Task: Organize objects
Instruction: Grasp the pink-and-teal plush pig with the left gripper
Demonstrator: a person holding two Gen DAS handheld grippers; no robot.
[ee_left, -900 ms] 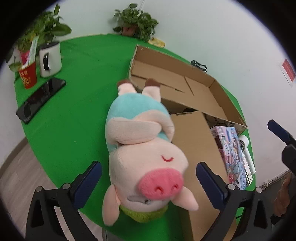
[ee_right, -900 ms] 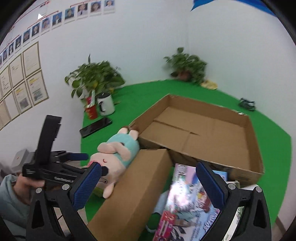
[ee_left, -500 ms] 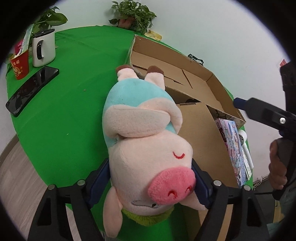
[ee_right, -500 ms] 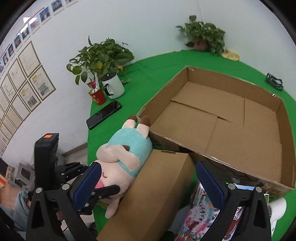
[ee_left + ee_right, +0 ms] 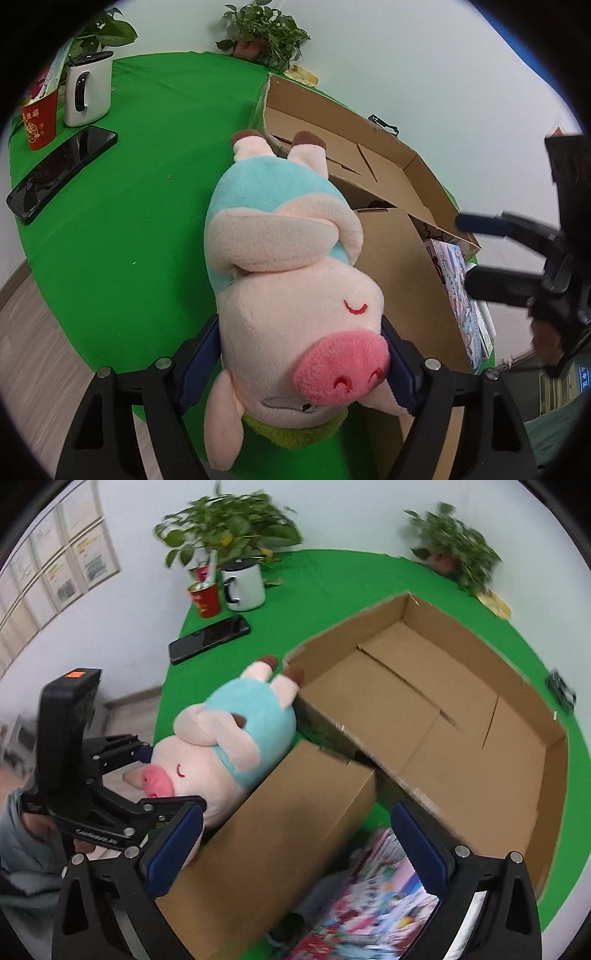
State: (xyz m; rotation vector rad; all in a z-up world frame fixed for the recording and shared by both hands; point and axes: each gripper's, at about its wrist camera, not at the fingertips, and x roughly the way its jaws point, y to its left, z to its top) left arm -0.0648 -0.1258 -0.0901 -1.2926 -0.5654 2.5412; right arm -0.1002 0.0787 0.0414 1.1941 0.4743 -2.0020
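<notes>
Plush pig (image 5: 295, 295), pink-snouted, teal-bodied, head seemingly clamped in left gripper (image 5: 299, 365); right gripper (image 5: 295, 845) spread wide, empty.

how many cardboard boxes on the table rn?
2. The open cardboard box sits mid-table with the plush pig's feet at its corner; the closed cardboard box lies beside the pig, nearer the cameras. Others may be out of view.

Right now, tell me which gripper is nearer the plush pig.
Left. The left gripper has its fingers pressed on either side of the plush pig's head. The right gripper hangs open over the closed cardboard box beside it.
</notes>
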